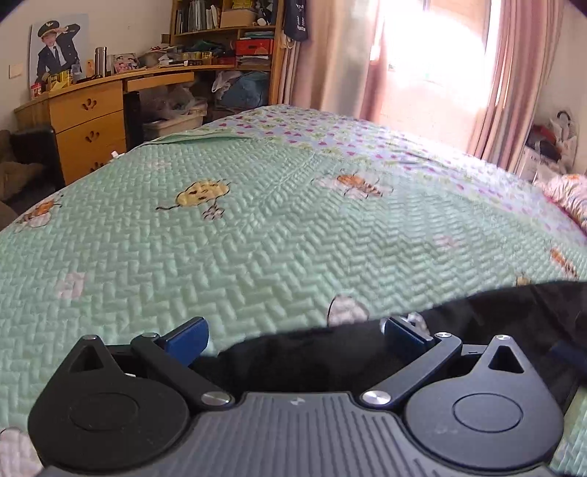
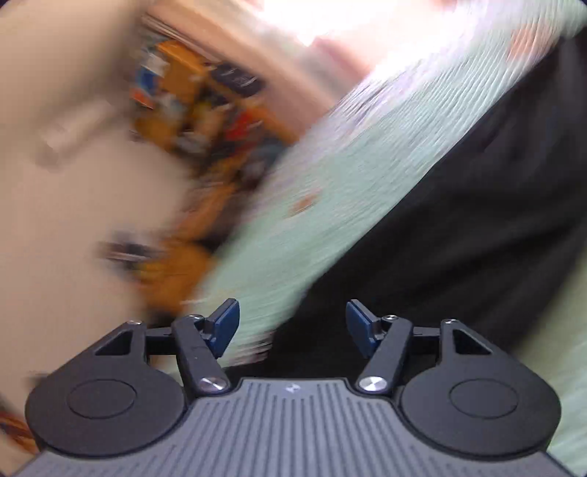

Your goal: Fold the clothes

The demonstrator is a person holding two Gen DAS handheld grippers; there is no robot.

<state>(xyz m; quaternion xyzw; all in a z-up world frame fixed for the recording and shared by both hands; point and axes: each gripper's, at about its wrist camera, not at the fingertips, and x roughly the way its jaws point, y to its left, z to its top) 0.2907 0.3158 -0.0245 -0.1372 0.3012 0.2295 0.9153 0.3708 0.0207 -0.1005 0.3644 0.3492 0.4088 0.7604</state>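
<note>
A black garment (image 1: 477, 319) lies on the green quilted bedspread (image 1: 256, 238) at the near right of the left wrist view. Its edge runs between the blue pads of my left gripper (image 1: 295, 335), which stands open just above it. In the right wrist view the same black garment (image 2: 477, 220) fills the right side over the bedspread (image 2: 330, 190). My right gripper (image 2: 291, 323) is open over the garment's edge, and its view is tilted and smeared by motion. Whether either gripper touches the cloth I cannot tell.
A wooden desk (image 1: 88, 121) with drawers and a bookshelf (image 1: 227, 33) stand beyond the bed's far left. Pink curtains (image 1: 506, 80) frame a bright window at the back right. A floral pillow (image 1: 565, 194) lies at the bed's right edge.
</note>
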